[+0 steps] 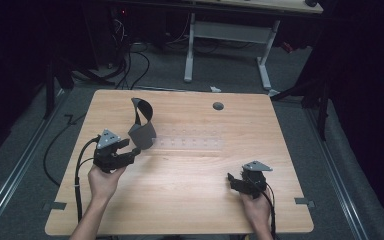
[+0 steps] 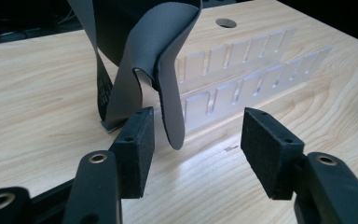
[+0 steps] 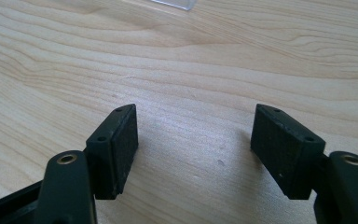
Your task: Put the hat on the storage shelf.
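A curled grey strap [image 1: 142,125] [image 2: 154,46] stands on its edge on the wooden table [image 1: 180,200], its darker inner side facing up at the back. My left gripper [image 1: 132,147] [image 2: 196,144] is open right in front of it. In the left gripper view one grey flap hangs down just past the gap, nearer the left pad [image 2: 137,149], and neither pad presses on it. A clear slotted plastic rack [image 1: 190,143] [image 2: 242,79] lies flat behind the strap. My right gripper [image 1: 232,179] [image 3: 193,140] rests open over bare wood at the front right, nothing between its pads.
A round cable hole [image 1: 218,106] [image 2: 225,22] sits near the table's far edge. Beyond the table are a white desk frame [image 1: 227,32] and cables on the grey floor. A corner of the clear rack [image 3: 175,3] shows at the top of the right gripper view.
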